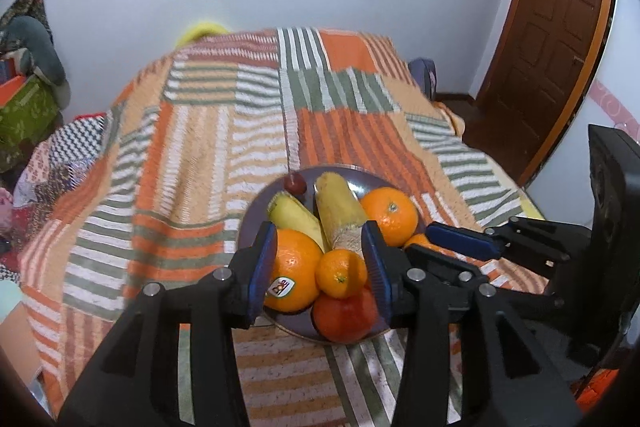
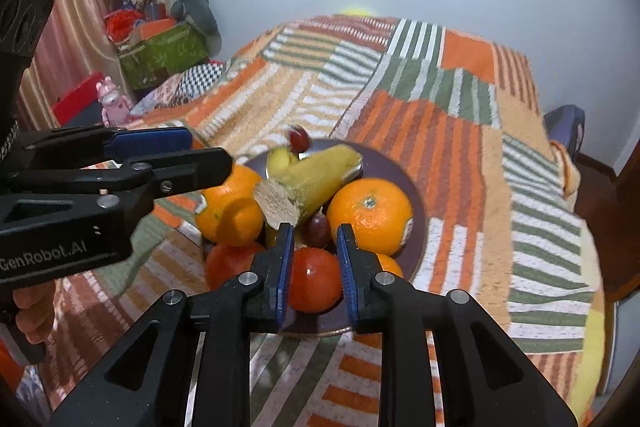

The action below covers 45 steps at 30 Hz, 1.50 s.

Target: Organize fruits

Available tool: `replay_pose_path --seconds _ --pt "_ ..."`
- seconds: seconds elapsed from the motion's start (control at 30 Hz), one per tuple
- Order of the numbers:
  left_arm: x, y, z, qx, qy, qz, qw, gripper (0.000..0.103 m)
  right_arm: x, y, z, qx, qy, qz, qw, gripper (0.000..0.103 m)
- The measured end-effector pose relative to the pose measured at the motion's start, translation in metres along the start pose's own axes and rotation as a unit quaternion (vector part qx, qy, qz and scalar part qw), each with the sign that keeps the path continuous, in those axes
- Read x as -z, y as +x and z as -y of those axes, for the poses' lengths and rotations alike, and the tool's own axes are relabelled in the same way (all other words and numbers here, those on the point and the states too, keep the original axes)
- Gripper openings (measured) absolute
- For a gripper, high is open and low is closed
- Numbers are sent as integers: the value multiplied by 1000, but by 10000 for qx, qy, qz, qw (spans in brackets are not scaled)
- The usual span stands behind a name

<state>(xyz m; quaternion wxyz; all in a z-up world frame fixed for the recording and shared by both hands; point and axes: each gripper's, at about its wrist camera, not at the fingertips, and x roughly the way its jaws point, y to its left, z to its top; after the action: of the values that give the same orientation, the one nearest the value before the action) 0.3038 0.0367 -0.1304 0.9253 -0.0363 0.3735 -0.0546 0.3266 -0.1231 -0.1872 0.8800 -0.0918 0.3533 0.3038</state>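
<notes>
a round dark plate point(image 1: 362, 175) sits on a striped patchwork bedspread point(image 1: 192, 147), and everything below is placed against that plate. on it i count three oranges across the two views: a large one with a sticker point(image 1: 294, 273) at the plate's left near edge, a small one point(image 1: 340, 273) piled just inside it, and another large one point(image 1: 390, 215) toward the right side. there are two red tomatoes, one point(image 2: 314, 279) at the near rim and one point(image 2: 228, 263) beside it at the near left. two grapes show: one point(image 2: 299, 138) at the far rim, one point(image 2: 319, 229) in the middle under the fruit pile. one banana point(image 1: 296, 219) lies left of centre, and one thick yellow stalk piece with a cut fibrous end point(image 1: 340, 215) lies across the centre.

the left gripper point(image 1: 324, 263) hangs over the plate's near left part, jaws wide apart, straddling the two nearest oranges and gripping nothing. the right gripper point(image 2: 314, 263) hangs over the near rim, jaws moderately apart either side of the near tomato; i cannot tell whether the pads touch it.
</notes>
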Motion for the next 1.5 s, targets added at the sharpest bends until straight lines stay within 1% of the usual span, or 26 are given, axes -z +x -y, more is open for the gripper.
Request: replay_pose_path --seconds 0.07,0.17,0.37,0.5,0.6,0.63,0.67,0.7,0.73,0.77,0.83,0.87,0.9,0.93,1.0,1.07,1.1,1.17,1.23,1.3,1.37,1.5 --pt "-2 -21 2 14 -28 203 9998 44 -3 -17 -1 31 23 157 9999 20" --pt "-5 -56 7 -63 6 541 9985 44 -8 -49 -6 87 55 454 9989 20" --pt "-4 -137 19 -45 -12 1287 9917 44 -16 -125 -19 180 98 1185 9927 21" --pt "2 -187 31 -49 -22 1728 9849 44 -15 -176 -33 201 135 1715 9849 30" --pt "9 -220 41 -112 30 2010 9795 44 -11 -207 -47 324 80 2066 9779 33" --pt "12 -229 44 -124 48 2091 9778 45 -9 -218 -52 335 80 2182 9753 36" --pt "15 -239 46 -135 67 2183 9758 48 -7 -223 -53 325 91 2254 9737 38" --pt "19 -249 49 -150 80 2273 9737 53 -5 -230 -56 324 109 2339 9717 44" --pt "22 -256 51 -157 94 2345 9719 56 -3 -236 -59 336 122 2420 9696 49" --pt "26 -265 54 -164 131 2429 9698 59 0 -244 -62 371 126 2520 9669 51" --pt "30 -276 58 -184 178 2501 9679 63 4 -254 -69 464 90 2671 9625 57" --pt "33 -281 60 -189 195 2535 9670 68 5 -257 -71 497 67 2716 9611 59" --pt "35 -285 62 -190 216 2567 9661 72 6 -259 -73 525 54 2753 9599 64" --pt "38 -289 64 -210 235 2599 9651 74 7 -261 -75 547 52 2789 9587 74" --pt "41 -293 66 -262 268 2670 9630 83 10 -265 -78 606 80 2893 9553 81" --pt "44 -297 69 -277 298 2725 9613 86 11 -266 -80 744 52 2968 9520 84" --pt "45 -298 69 -292 305 2738 9609 90 11 -266 -82 786 37 2989 9510 84" --pt "47 -301 71 -323 301 2777 9597 92 12 -267 -85 801 32 3006 9504 88" --pt "49 -304 72 -322 292 2806 9588 93 14 -268 -84 819 83 3051 9488 99" --pt "52 -307 73 -327 288 2820 9584 97 17 -270 -84 832 132 3103 9469 102" --pt "54 -308 73 -357 291 2828 9581 99 21 -271 -85 861 146 3111 9463 103" --pt "57 -307 71 -346 285 2789 9593 100 24 -274 -87 900 142 3125 9455 103"
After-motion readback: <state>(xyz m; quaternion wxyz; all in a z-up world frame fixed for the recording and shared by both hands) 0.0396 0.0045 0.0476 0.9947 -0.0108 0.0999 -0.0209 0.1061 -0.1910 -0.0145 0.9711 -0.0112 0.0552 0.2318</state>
